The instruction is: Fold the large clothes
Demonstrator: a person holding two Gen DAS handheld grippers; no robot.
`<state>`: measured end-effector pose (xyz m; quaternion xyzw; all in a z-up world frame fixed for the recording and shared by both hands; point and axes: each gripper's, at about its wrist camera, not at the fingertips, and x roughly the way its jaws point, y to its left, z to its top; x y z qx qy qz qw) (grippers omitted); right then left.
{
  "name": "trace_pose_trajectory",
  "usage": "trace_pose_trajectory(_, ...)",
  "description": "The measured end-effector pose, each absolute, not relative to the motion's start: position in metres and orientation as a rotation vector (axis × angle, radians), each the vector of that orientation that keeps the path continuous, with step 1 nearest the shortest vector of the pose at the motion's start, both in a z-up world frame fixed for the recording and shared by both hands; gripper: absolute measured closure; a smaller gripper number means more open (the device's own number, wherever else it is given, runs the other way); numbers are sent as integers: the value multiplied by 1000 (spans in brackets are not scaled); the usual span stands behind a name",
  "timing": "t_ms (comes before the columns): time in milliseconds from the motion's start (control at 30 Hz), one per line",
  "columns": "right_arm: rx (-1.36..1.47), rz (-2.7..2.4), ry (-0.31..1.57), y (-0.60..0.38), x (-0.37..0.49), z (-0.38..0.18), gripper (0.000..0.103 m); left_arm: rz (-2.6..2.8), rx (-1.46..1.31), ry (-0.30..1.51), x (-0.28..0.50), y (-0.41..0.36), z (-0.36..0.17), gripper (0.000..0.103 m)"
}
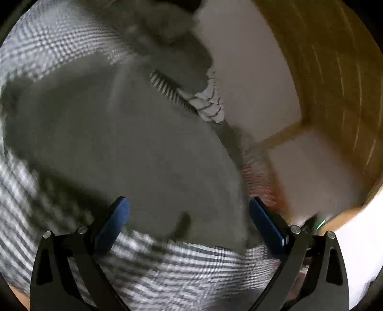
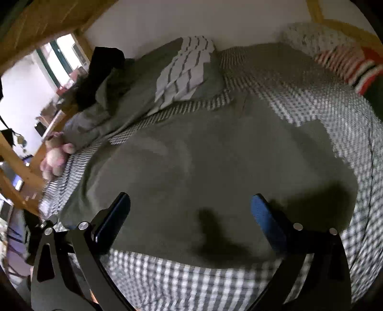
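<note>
- Your large olive-grey garment lies spread flat across the middle of the right wrist frame, on a bed covered in a grey-and-white checked sheet.
- Your right tongs stand with the blue-padded fingers wide apart, gripping nothing, above the near edge of the garment at the bottom centre of that frame.
- Your left tongs are likewise spread wide and hold nothing; the same garment fills the centre of the left wrist frame, which is heavily blurred, so I cannot tell whether the pads touch the cloth.
- In the upper centre of the right wrist frame a white cloth with dark stripes rests on a rumpled grey blanket.
- A red-and-white striped fabric sits at the upper right edge, against the white wall.
- A pale pink soft toy lies at the left edge of the bed, beside the wooden bed frame.
</note>
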<state>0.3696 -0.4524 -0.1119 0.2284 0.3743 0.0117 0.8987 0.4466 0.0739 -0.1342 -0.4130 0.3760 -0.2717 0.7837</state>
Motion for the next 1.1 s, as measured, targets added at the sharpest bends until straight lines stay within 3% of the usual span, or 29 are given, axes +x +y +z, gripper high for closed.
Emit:
trace_pose_trajectory(233, 519, 72, 838, -437, 360, -152, 3, -525, -1341, 862, 423, 67, -193, 5)
trace_pose_trajectory(767, 565, 114, 812, -429, 342, -165, 3, -490, -1342, 740, 485, 50, -165, 8)
trace_pose_trajectory(800, 578, 118, 813, -428, 339, -167, 3, -474, -1355, 741, 484, 49, -166, 18)
trace_pose_trajectory(833, 600, 129, 821, -426, 335, -172, 3, -463, -1368, 743, 482, 49, -167, 44)
trace_pose_trajectory(867, 617, 140, 831, -424, 332, -177, 3, -438, -1373, 754, 477, 52, -171, 58)
trace_pose_trajectory(900, 627, 143, 841, -423, 330, -182, 3, -421, -1392, 763, 475, 52, -174, 81)
trace_pose_trajectory(1100, 880, 236, 779, -429, 322, -210, 4, -502, -1492, 723, 467, 54, -170, 85)
